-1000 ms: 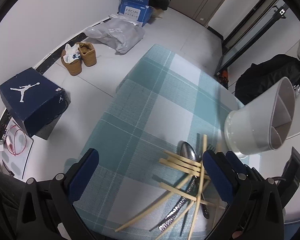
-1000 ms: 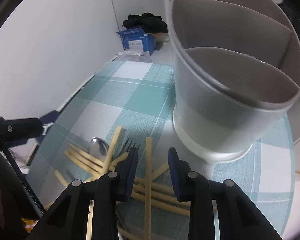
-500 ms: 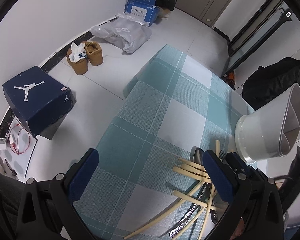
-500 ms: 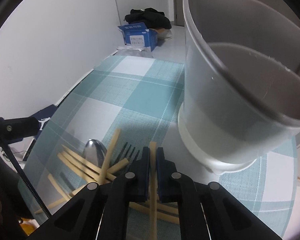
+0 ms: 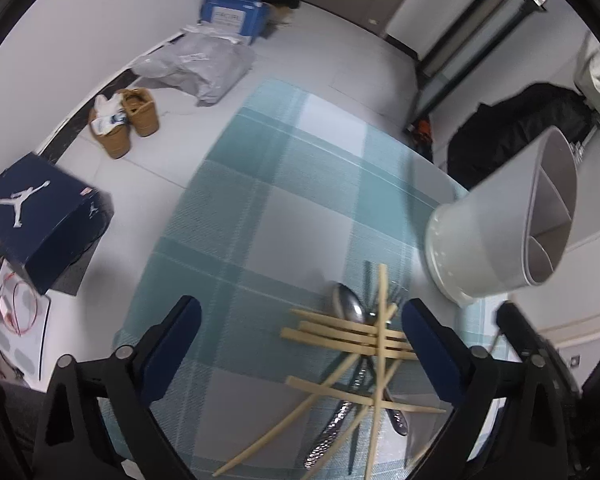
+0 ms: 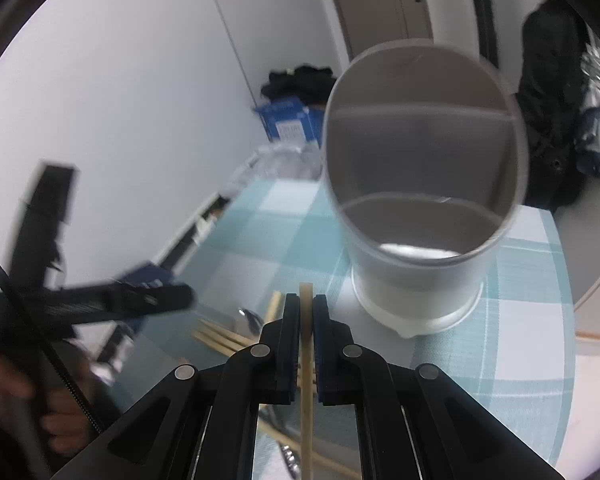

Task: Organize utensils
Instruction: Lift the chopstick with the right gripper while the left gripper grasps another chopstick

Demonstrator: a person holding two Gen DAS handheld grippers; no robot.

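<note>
Teal-and-white checked cloth (image 5: 300,216) covered the table on which everything lay, with pale floor tiles around it. Nearest the right wrist camera, the right gripper (image 6: 306,320) was clamped on a single wooden chopstick (image 6: 307,364), its blue pads pressed against the stick from both sides and the stick's tip poking out just past them. Below it, the pile of chopsticks (image 5: 352,332) lay crossed over a spoon (image 5: 348,304) and a dark fork (image 5: 367,284). The left gripper (image 5: 300,336) hung over the cloth beside that pile with its jaws wide and closing, nothing between them. Just beyond the pile stood the white utensil holder (image 6: 420,200), upright, its inside split by partitions. Farther off on the floor sat a dark blue shoebox (image 5: 40,216), a pair of tan shoes (image 5: 128,124), a grey plastic bag (image 5: 200,68) and a blue carton (image 5: 232,12) against the wall.
</note>
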